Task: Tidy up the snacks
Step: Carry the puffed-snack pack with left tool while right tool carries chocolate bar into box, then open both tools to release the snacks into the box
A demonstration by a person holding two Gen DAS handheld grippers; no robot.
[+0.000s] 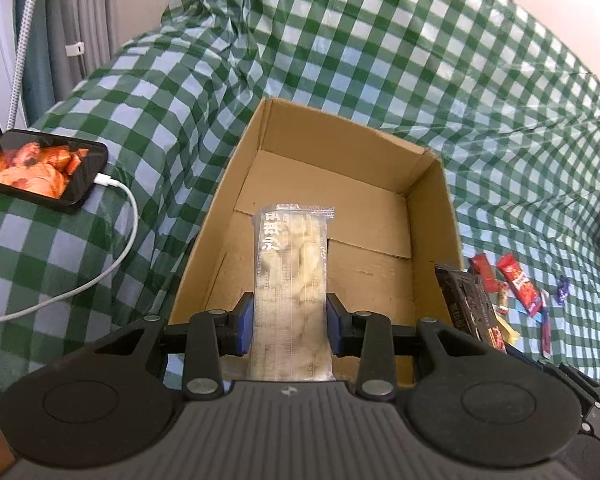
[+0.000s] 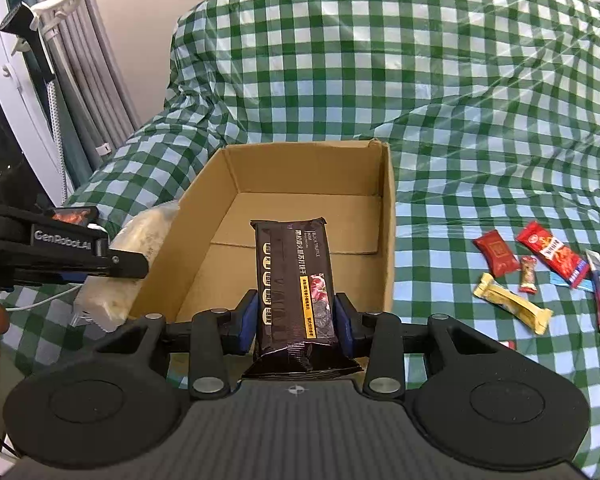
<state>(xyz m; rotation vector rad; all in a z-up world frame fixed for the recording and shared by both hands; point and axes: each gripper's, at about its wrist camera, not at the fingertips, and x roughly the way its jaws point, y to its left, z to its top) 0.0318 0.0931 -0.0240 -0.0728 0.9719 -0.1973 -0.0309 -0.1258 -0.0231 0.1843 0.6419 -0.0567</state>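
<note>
My left gripper (image 1: 291, 322) is shut on a clear pale snack packet (image 1: 292, 264) with white lettering, held over the near edge of an open cardboard box (image 1: 432, 168). My right gripper (image 2: 295, 322) is shut on a black snack packet (image 2: 294, 284) with a yellow stripe, held over the same box (image 2: 389, 208). The box floor shows no snacks. The black packet shows at the right of the left wrist view (image 1: 468, 304). The left gripper's finger and pale packet (image 2: 140, 248) show at the left of the right wrist view.
Several loose snacks lie on the green checked cloth right of the box: a red packet (image 2: 496, 258), a long red one (image 2: 552, 256), a yellow bar (image 2: 512, 304). A phone (image 1: 44, 170) with a white cable (image 1: 116, 256) lies left of the box. Curtains hang at the far left.
</note>
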